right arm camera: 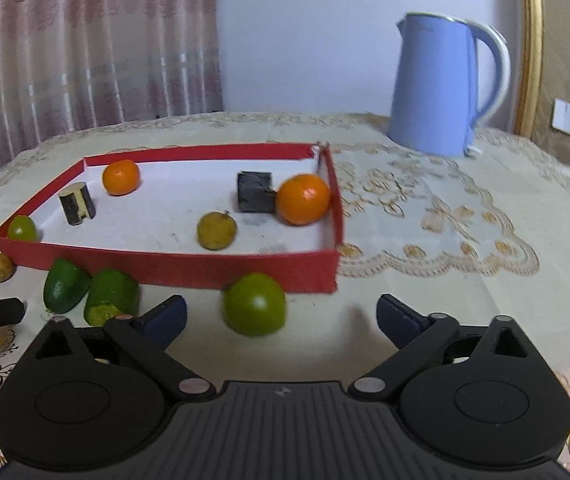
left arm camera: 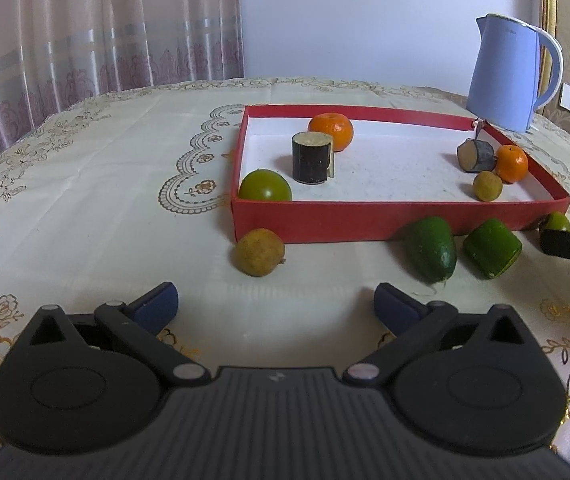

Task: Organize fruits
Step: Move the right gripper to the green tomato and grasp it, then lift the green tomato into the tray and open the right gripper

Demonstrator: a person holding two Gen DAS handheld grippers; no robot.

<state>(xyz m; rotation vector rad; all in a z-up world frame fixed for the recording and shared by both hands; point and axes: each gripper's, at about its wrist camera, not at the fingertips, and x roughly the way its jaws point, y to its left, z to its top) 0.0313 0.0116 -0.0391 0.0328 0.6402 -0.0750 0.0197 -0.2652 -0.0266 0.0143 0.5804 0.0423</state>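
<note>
Plainly, the right tool [right arm camera: 281,314] is spread wide and empty with the green lime [right arm camera: 254,304] just ahead between its tips, against the red tray [right arm camera: 189,268]; closing off-centre could, I judge, roll the round fruit away across the counter [right arm camera: 425,280]. The left tool [left arm camera: 276,305] likewise gapes empty, the brown fruit [left arm camera: 259,252] just ahead. No writing is readable; the blur may hide some.

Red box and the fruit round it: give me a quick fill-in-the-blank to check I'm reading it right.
1. Oranges inside the red box: ____.
2. The green lime nearest the right gripper lies ____ the box.
3. Both the right gripper and the left gripper are ____.
4. The kettle is coloured ____.

Missing words: two; outside; open; blue
</note>
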